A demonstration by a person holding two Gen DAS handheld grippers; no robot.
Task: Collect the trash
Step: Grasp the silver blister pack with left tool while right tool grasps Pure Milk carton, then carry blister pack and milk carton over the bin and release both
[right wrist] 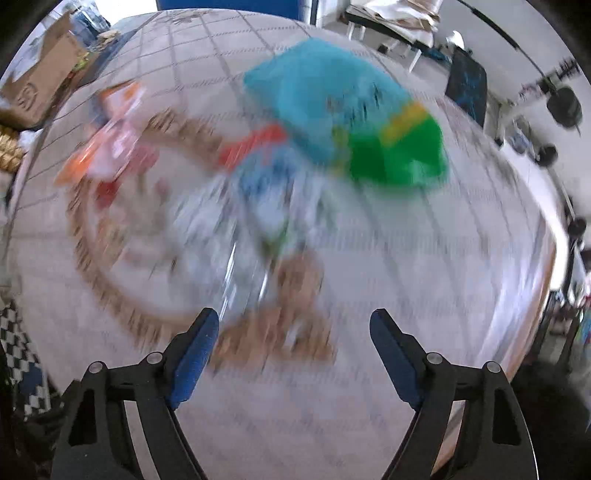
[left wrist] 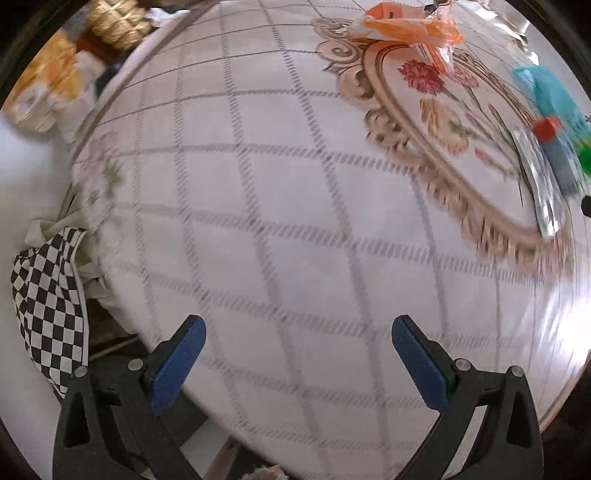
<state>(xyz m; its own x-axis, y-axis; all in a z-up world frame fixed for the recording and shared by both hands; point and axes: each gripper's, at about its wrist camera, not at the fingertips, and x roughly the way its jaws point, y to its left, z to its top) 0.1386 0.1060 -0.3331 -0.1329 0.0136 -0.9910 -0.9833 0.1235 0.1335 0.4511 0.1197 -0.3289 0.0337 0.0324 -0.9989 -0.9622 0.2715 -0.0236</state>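
Note:
Trash lies on a round table with a white checked cloth point(left wrist: 258, 221) and a floral centre. An orange and white wrapper point(left wrist: 410, 26) sits at the far side, a teal and green bag point(left wrist: 554, 99) at the right edge, and a clear plastic bottle with a red cap point(left wrist: 546, 173) beside it. My left gripper point(left wrist: 297, 354) hovers open over bare cloth, well short of them. The right wrist view is blurred: the teal and green bag point(right wrist: 347, 122), the bottle point(right wrist: 258, 206) and the orange wrapper point(right wrist: 110, 136) lie ahead of my open right gripper point(right wrist: 295, 350), which holds nothing.
A black and white checkered cloth point(left wrist: 48, 302) hangs off the table's left side. A cardboard box point(right wrist: 40, 88) and a woven golden object point(left wrist: 118, 22) stand beyond the far left edge. Furniture and dark equipment point(right wrist: 465, 88) fill the room at the right.

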